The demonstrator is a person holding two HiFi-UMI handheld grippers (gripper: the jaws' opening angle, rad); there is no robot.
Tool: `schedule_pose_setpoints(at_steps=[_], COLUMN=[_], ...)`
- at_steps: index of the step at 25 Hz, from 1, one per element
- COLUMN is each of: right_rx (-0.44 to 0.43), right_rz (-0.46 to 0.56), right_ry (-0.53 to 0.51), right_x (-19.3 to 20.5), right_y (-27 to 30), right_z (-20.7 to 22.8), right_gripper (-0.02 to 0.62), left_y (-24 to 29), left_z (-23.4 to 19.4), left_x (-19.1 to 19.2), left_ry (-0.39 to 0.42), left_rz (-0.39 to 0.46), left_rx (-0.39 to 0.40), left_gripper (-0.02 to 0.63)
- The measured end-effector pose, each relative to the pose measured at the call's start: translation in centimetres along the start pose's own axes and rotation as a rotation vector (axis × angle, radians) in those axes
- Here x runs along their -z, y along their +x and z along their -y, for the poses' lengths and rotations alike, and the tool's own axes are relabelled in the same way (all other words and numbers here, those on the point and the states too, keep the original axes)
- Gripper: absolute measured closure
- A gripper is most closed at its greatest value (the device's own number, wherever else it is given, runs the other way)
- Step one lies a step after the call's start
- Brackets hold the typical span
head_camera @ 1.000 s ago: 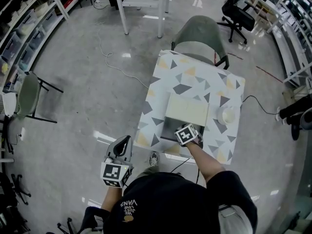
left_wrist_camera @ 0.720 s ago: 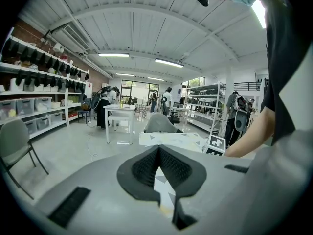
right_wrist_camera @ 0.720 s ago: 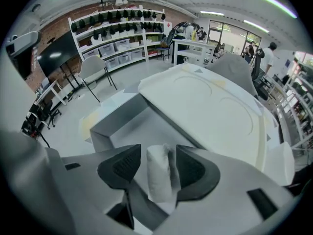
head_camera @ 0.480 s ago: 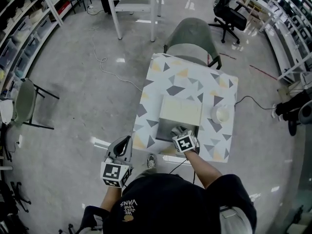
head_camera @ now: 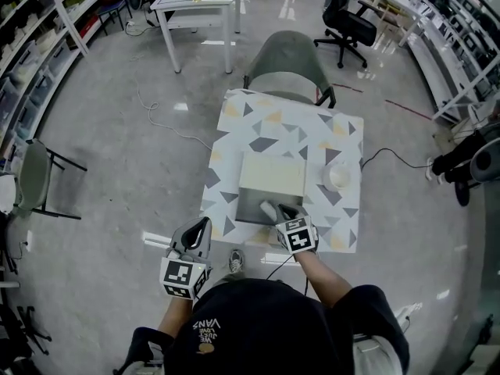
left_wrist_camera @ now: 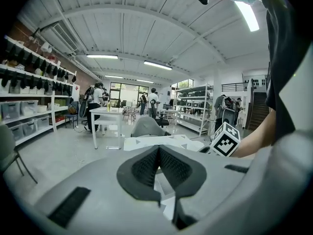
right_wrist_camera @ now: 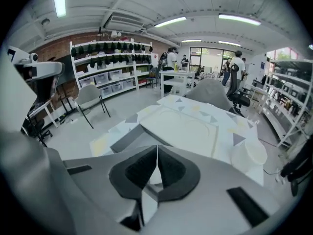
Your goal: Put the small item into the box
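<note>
Left hand-held gripper: jaws pressed together, empty, held off tabletop, above floor, clear of near-left corner. Box: grey tray at tabletop's near edge, cream lid flat beyond it; near-right corner hidden behind right hand-held gripper. Small item: white, inside tray, just ahead of right hand-held gripper; outline blurred. Right jaws closing, tips meeting, nothing pinched. White bowl: right of lid, near tabletop's right edge. Bare tabletop beyond lid; chair at far edge.
</note>
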State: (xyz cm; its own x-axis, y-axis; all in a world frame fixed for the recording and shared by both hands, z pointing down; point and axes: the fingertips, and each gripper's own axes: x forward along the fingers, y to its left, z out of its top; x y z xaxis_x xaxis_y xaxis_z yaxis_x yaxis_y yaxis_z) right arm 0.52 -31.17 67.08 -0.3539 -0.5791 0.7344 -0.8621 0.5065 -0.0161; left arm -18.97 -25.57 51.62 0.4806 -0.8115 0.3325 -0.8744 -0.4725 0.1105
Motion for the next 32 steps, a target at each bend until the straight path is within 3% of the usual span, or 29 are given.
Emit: schedule_pose_setpoints(at_steps=[4, 14, 22, 32], right_rx=[-0.002, -0.055, -0.073, -0.092], right_rz=[0.090, 0.284, 0.382, 0.445], right_ry=[0.012, 0.082, 0.118, 0.089], right_x=[-0.8, -0.6, 1.1, 3.3], right_y=[-3.2, -11.8, -18.5, -24.0], right_z=[0.3, 0.9, 2.4, 3.1], right_gripper=[0.594, 0.595, 0.595, 0.595], left_y=[0.1, -0.2, -0.9, -2.1], left_z=[2.3, 8.7, 13.8, 18.8], left_x=[0.2, -0.5, -0.2, 0.3], left_ry=[0.013, 0.039, 0.048, 0.064], left_rz=[-0.021, 0.021, 0.018, 0.027], left_rx=[0.033, 0.068, 0.079, 0.079], left_gripper=[0.600, 0.600, 0.600, 0.600])
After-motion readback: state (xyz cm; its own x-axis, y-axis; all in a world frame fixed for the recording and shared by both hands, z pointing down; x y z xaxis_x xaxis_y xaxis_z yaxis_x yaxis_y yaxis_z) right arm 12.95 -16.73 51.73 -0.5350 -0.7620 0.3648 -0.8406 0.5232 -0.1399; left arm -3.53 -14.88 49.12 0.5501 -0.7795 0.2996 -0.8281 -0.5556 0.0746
